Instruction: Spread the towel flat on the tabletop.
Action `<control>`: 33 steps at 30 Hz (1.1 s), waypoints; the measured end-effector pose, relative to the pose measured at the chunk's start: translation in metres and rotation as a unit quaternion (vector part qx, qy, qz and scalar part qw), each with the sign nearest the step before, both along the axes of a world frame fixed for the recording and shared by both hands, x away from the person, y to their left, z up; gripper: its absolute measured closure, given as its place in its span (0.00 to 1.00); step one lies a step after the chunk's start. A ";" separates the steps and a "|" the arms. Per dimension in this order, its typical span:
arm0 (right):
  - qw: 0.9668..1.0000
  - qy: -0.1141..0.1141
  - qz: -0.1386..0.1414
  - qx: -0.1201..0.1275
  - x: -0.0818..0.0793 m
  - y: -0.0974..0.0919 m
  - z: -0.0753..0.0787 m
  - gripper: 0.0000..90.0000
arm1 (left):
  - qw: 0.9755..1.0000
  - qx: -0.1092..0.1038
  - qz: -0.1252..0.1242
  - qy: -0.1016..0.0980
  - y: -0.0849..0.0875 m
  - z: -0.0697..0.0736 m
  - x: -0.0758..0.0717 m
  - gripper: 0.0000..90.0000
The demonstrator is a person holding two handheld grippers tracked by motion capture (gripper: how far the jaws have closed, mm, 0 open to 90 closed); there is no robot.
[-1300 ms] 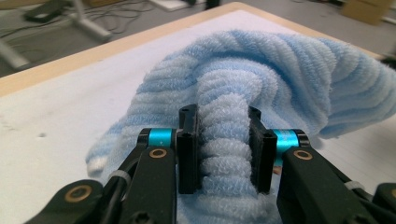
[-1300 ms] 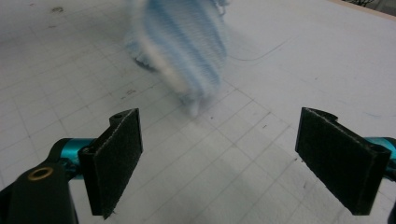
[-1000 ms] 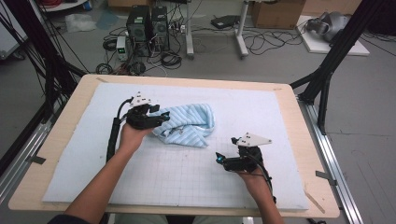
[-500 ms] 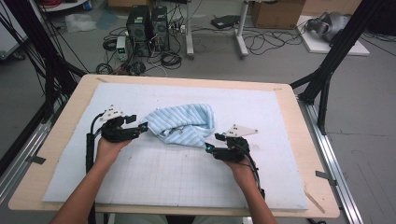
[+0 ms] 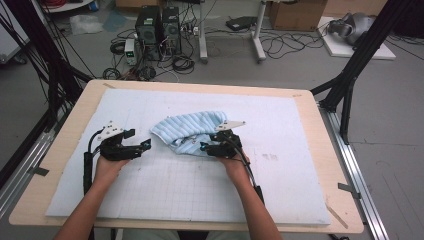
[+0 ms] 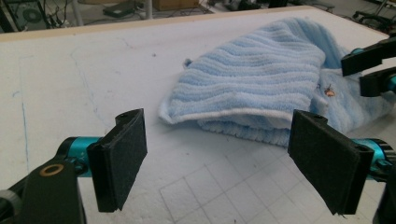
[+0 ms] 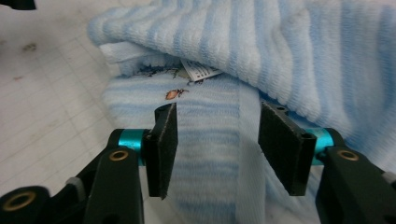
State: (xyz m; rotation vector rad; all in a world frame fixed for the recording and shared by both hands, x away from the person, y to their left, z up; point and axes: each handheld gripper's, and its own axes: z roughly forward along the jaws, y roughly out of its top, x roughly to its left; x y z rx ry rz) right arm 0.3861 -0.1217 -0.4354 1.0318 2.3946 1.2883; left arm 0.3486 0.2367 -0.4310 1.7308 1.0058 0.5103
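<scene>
A light blue striped towel (image 5: 187,130) lies bunched and folded over itself on the white mat (image 5: 280,190). My left gripper (image 5: 145,145) rests low on the mat just left of the towel (image 6: 252,84). Its jaws (image 6: 219,140) have just been opening and stand wide with nothing between them. My right gripper (image 5: 204,146) is at the towel's near right edge, pointing left. Its jaws (image 7: 217,135) have just been closing and straddle the towel's hem (image 7: 247,140), with a gap still showing beside each pad. A small label (image 7: 201,71) peeks from under the top fold.
The mat, marked with a faint grid, covers a wooden table (image 5: 65,145). Black frame posts (image 5: 350,75) stand at the table's right and left. Computer cases (image 5: 160,25), cables and boxes lie on the floor beyond the far edge.
My left gripper has drawn back leftward from the towel, lower on the mat, jaws wider. My right gripper has moved left onto the towel's near edge, and its jaws have narrowed.
</scene>
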 end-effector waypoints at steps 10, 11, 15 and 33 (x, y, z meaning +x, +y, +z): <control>0.999 0.001 0.037 -0.016 -0.002 0.013 0.003 0.89 | 1.000 -0.009 0.002 0.000 0.005 0.001 -0.001 0.24; 0.999 0.000 0.046 -0.003 -0.005 0.012 0.008 0.88 | 1.000 -0.009 0.004 0.000 0.005 0.001 -0.001 0.24; 0.998 -0.005 0.068 -0.002 -0.011 0.011 0.014 0.88 | 1.000 -0.010 0.006 -0.001 0.006 0.002 -0.001 0.24; 0.986 0.038 0.164 0.009 -0.041 -0.026 0.017 0.63 | 1.000 -0.013 0.014 0.000 0.007 0.002 -0.001 0.25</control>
